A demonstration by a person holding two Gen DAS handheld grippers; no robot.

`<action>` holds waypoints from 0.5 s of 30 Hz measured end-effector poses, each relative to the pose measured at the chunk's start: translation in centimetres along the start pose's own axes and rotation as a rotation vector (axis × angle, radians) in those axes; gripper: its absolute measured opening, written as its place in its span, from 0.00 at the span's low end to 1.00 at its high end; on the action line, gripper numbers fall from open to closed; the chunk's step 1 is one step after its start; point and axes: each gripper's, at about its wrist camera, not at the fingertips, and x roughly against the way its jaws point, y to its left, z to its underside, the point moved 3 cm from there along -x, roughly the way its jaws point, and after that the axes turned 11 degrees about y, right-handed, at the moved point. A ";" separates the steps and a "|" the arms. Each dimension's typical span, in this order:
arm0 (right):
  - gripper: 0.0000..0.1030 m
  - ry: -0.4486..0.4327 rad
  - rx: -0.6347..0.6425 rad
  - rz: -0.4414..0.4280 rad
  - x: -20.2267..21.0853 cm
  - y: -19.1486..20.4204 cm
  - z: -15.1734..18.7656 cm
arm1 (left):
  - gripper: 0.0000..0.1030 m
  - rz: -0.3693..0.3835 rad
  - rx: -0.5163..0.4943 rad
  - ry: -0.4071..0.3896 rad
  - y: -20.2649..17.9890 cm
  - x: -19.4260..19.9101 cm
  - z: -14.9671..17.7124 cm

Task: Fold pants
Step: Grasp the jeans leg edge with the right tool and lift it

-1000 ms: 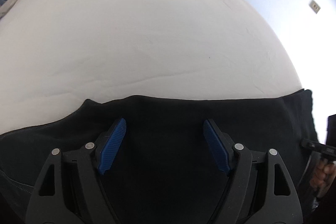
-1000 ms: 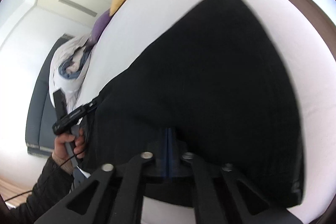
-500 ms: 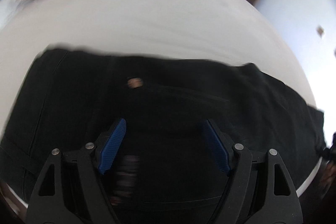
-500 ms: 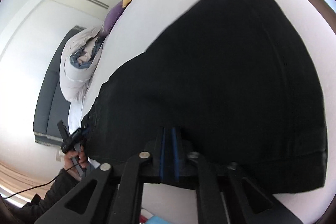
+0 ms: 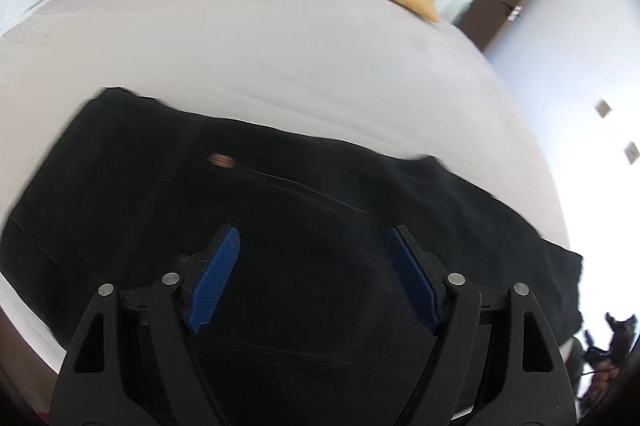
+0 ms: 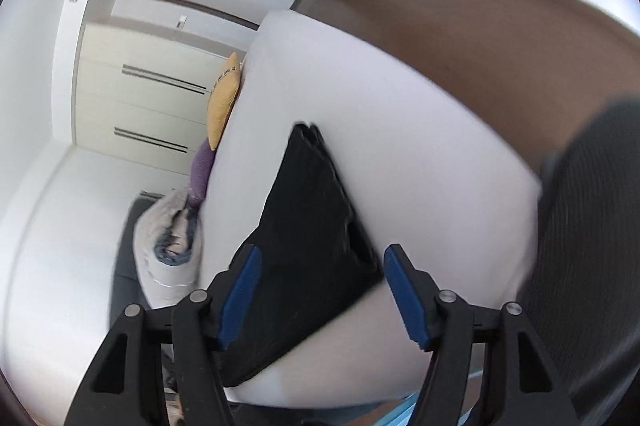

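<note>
Bed: broad white mattress (image 5: 280, 38) carrying the load.
Pants: black folded cotton pants (image 5: 280, 226) lying flat at the near edge.
Right gripper (image 6: 322, 290): released since half a second ago (fold probably laid).
Left gripper (image 5: 312, 278): hovering agape, empty.

Right gripper lets go of folded trousers
The right gripper (image 6: 322, 286), clamped on the black fabric pants (image 6: 308, 226) a second ago, now gapes wide and has drawn back above them.
</note>
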 end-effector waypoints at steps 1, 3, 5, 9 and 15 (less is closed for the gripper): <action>0.66 0.003 -0.024 -0.012 0.2 -0.7 0.6 | 0.77 0.018 -0.021 0.010 -1.7 -0.1 0.2; 0.66 0.029 -0.065 -0.023 -1.1 -1.6 1.8 | 0.77 0.052 -0.053 0.029 -4.2 -0.4 1.1; 0.66 0.040 -0.103 -0.026 -2.1 -2.6 2.0 | 0.77 0.084 -0.084 0.055 -6.6 -1.3 1.9; 0.66 0.019 -0.113 -0.073 -1.4 -3.3 1.6 | 0.77 0.123 -0.107 0.085 -9.8 -3.2 2.8; 0.66 0.004 -0.126 -0.122 -2.5 -3.0 0.9 | 0.77 0.189 -0.101 0.126 -12.9 -5.9 3.7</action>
